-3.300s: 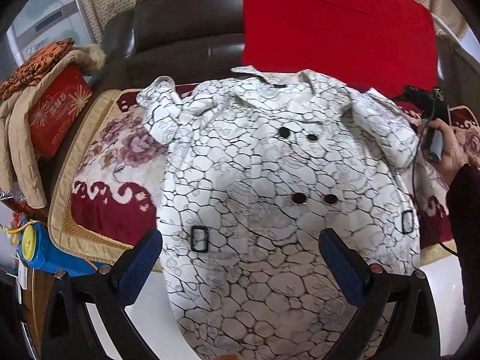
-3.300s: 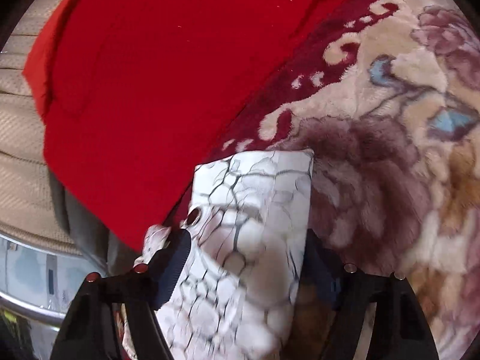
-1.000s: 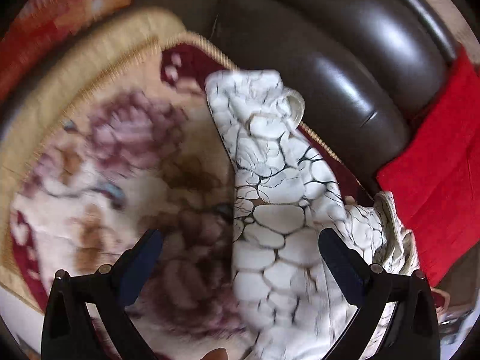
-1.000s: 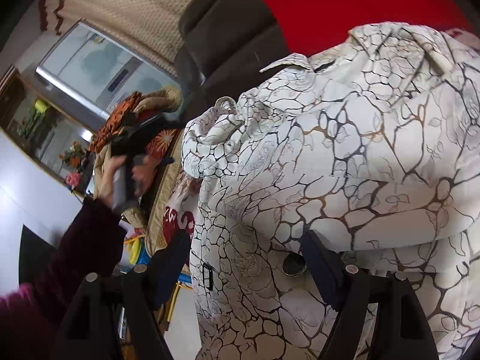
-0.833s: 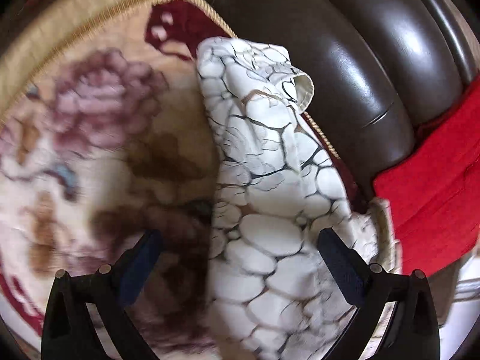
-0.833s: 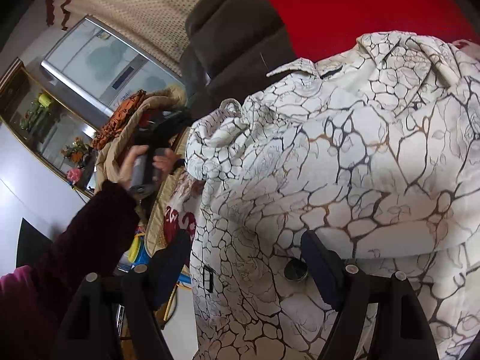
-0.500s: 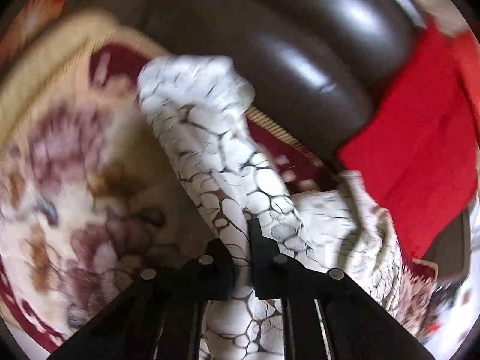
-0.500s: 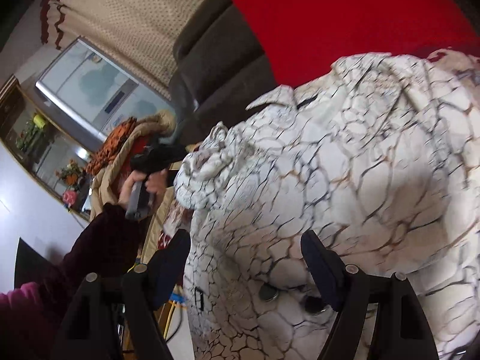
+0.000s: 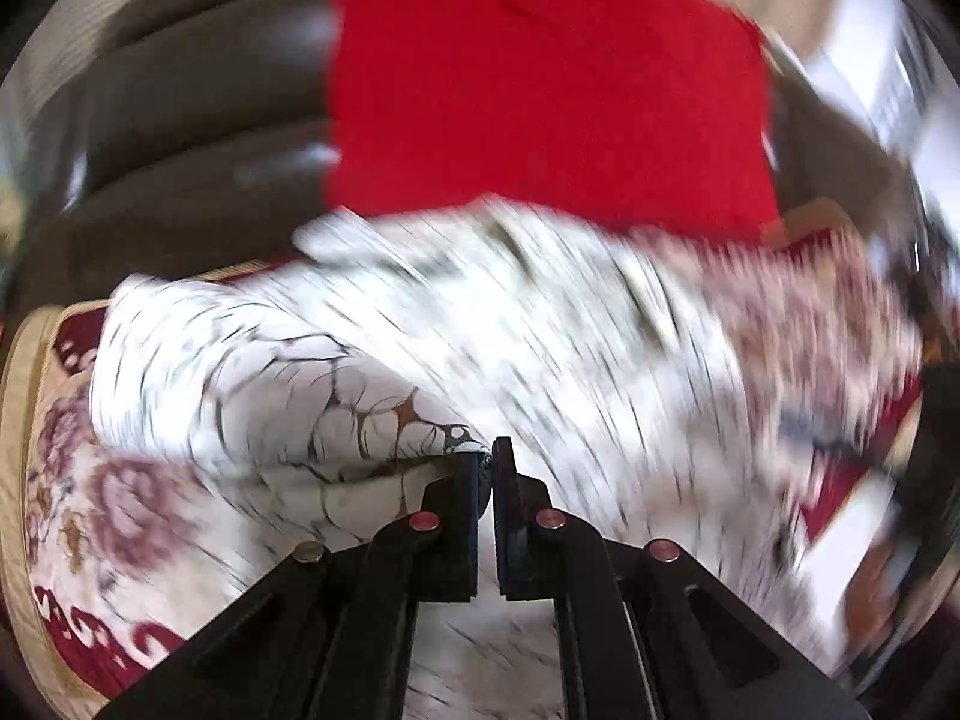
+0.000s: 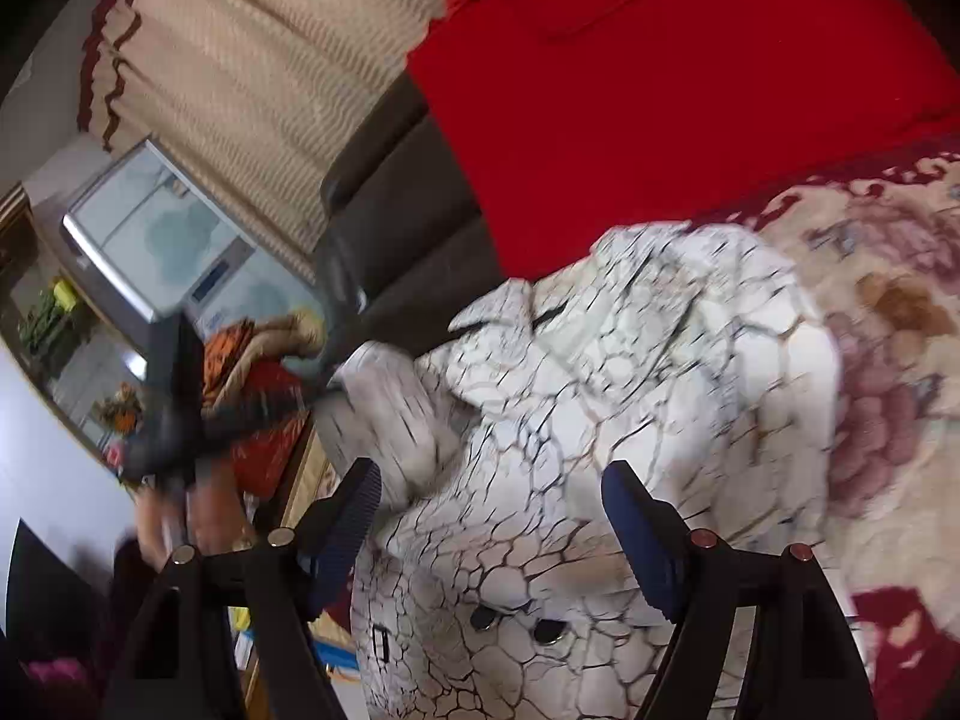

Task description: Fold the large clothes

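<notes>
The left gripper (image 9: 485, 461) has its fingers pressed together on a fold of the white crackle-print coat (image 9: 372, 360); the pinched cloth shows as a thin edge between the tips. Only the patch of coat next to the fingers is sharp in the left wrist view. Everything beyond it is smeared by motion blur, so the collar and the far sleeve cannot be made out there.

The coat lies spread on a floral blanket (image 9: 66, 480) that covers a dark leather sofa (image 9: 198, 120), with a red cloth (image 9: 540, 78) draped over the backrest behind it. The bottom of the frame cuts off the coat's lower part in both views.

In the right wrist view the right gripper (image 10: 492, 504) hangs over the coat (image 10: 660, 372) with its fingers spread wide and nothing between them. Two dark buttons (image 10: 516, 624) show just below. At the left edge the left gripper (image 10: 336, 381) and the hand holding it appear only as a dark blur against the lifted cloth. The beige curtain (image 10: 240, 72) behind is clear.
</notes>
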Available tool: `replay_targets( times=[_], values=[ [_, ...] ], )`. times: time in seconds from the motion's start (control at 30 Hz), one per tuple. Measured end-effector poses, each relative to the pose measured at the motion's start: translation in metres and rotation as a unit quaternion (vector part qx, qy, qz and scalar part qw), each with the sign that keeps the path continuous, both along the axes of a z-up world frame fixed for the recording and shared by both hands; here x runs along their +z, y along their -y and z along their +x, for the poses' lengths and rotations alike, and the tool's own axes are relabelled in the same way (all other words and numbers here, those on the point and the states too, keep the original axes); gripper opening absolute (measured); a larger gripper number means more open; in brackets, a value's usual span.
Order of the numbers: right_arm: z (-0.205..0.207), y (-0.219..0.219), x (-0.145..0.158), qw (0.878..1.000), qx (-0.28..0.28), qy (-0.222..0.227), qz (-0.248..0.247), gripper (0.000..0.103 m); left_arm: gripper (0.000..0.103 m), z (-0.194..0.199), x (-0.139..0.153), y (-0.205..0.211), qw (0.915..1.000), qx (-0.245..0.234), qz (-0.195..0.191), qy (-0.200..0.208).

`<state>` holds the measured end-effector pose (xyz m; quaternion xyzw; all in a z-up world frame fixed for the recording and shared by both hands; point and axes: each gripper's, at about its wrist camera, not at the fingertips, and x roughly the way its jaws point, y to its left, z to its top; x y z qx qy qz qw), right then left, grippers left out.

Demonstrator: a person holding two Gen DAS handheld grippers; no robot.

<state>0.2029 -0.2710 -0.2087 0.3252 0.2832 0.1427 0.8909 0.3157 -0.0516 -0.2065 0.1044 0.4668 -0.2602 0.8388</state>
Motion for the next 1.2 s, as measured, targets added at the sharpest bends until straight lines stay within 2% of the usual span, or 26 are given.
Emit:
replay_targets(
  times=[0.07, 0.13, 0.2, 0.23, 0.3, 0.33, 0.4, 0.47, 0.6, 0.67, 0.77, 0.83, 0.9, 0.93, 1.03, 1.1, 1.13, 1.17, 1.2],
  values=[
    [-0.005, 0.011, 0.004, 1.0, -0.012, -0.002, 0.005, 0.08, 0.005, -0.026, -0.031, 0.02, 0.9983, -0.019, 0.055, -0.001],
    [-0.005, 0.017, 0.006, 1.0, -0.014, -0.014, 0.005, 0.08, 0.015, -0.041, -0.058, 0.017, 0.9971, -0.011, 0.076, 0.004],
    [-0.003, 0.017, 0.006, 1.0, -0.008, -0.027, 0.001, 0.081, 0.03, -0.053, -0.065, 0.0, 0.9989, 0.006, 0.046, -0.006],
    [0.0, 0.014, 0.006, 0.999, -0.002, -0.037, -0.005, 0.083, 0.033, -0.057, -0.06, -0.01, 0.9995, 0.014, 0.025, -0.016],
    [0.005, 0.005, 0.005, 0.999, 0.009, -0.047, -0.017, 0.083, 0.044, -0.068, -0.052, -0.036, 0.9978, 0.048, -0.034, -0.032],
    [0.013, -0.004, 0.006, 0.998, 0.021, -0.055, -0.031, 0.084, 0.05, -0.077, -0.045, -0.049, 0.9956, 0.067, -0.059, -0.029],
    [0.028, -0.027, 0.008, 0.995, 0.048, -0.066, -0.057, 0.084, 0.075, -0.089, -0.037, -0.073, 0.9913, 0.096, -0.09, -0.01],
    [0.046, -0.053, 0.012, 0.991, 0.075, -0.066, -0.088, 0.084, 0.085, -0.1, -0.028, -0.098, 0.9851, 0.128, -0.115, 0.009],
    [0.084, -0.135, 0.025, 0.966, 0.151, -0.056, -0.203, 0.086, 0.085, -0.092, -0.035, -0.136, 0.9761, 0.198, -0.089, 0.004],
    [0.097, -0.17, 0.03, 0.954, 0.18, -0.042, -0.234, 0.086, 0.085, -0.089, -0.037, -0.159, 0.9677, 0.238, -0.084, -0.004],
    [0.12, -0.225, 0.033, 0.931, 0.227, -0.045, -0.284, 0.086, 0.085, -0.09, -0.045, -0.191, 0.9516, 0.287, -0.105, -0.031],
    [0.13, -0.256, 0.027, 0.912, 0.247, -0.046, -0.323, 0.086, 0.085, -0.089, -0.054, -0.202, 0.9433, 0.31, -0.105, -0.054],
    [0.137, -0.287, 0.015, 0.887, 0.268, -0.051, -0.373, 0.086, 0.085, -0.091, -0.061, -0.213, 0.9363, 0.327, -0.105, -0.073],
    [0.141, -0.304, 0.004, 0.868, 0.275, -0.059, -0.41, 0.086, 0.085, -0.095, -0.063, -0.221, 0.9339, 0.333, -0.104, -0.078],
    [0.151, -0.332, -0.02, 0.827, 0.262, -0.059, -0.494, 0.086, 0.085, -0.099, -0.065, -0.228, 0.9266, 0.351, -0.103, -0.089],
    [0.159, -0.343, -0.034, 0.802, 0.239, -0.054, -0.544, 0.086, 0.085, -0.1, -0.067, -0.222, 0.9268, 0.351, -0.097, -0.09],
    [0.166, -0.342, -0.038, 0.803, 0.221, -0.053, -0.551, 0.084, 0.085, -0.099, -0.067, -0.217, 0.929, 0.348, -0.09, -0.089],
    [0.17, -0.338, -0.038, 0.812, 0.21, -0.056, -0.542, 0.083, 0.085, -0.098, -0.068, -0.21, 0.932, 0.343, -0.078, -0.087],
    [0.176, -0.329, -0.035, 0.83, 0.195, -0.064, -0.519, 0.071, 0.085, -0.095, -0.07, -0.203, 0.9349, 0.339, -0.065, -0.083]
  ],
)
